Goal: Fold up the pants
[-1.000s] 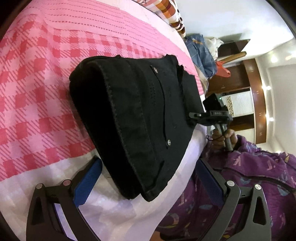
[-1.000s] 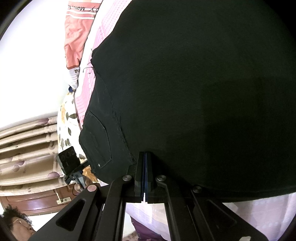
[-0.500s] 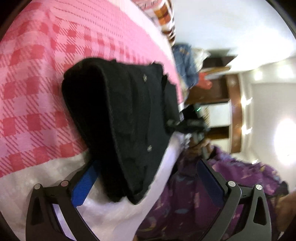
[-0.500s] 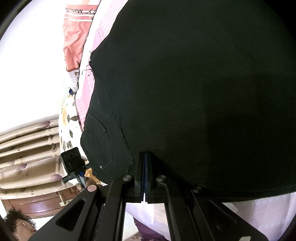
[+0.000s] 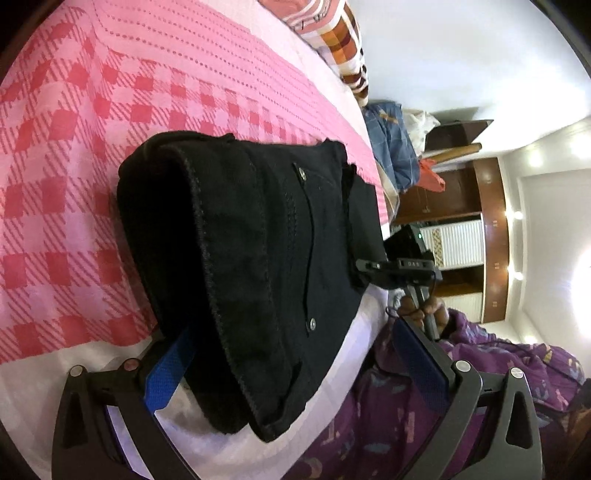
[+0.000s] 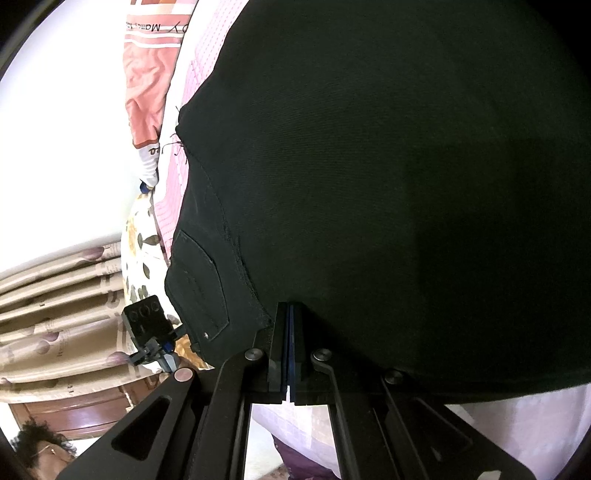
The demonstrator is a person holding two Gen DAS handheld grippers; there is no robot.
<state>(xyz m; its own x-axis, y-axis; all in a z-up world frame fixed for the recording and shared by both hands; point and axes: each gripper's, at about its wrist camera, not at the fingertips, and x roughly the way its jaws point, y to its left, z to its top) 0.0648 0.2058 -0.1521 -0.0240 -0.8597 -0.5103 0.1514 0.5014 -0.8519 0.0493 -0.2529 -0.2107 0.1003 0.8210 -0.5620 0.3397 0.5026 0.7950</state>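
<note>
Pants [image 5: 258,266] folded on pink checked bedspread [image 5: 74,147] | left gripper [image 5: 295,373] wide, now nearer, straddling hem at 6 o'clock | right gripper [image 6: 290,354] unchanged, clamped on edge | fold nearly done.

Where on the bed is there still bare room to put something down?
Bare checked bedspread lies left of the folded black pants, toward the striped pillow. The white strip by the left gripper is narrow. The right gripper side is crowded.
</note>
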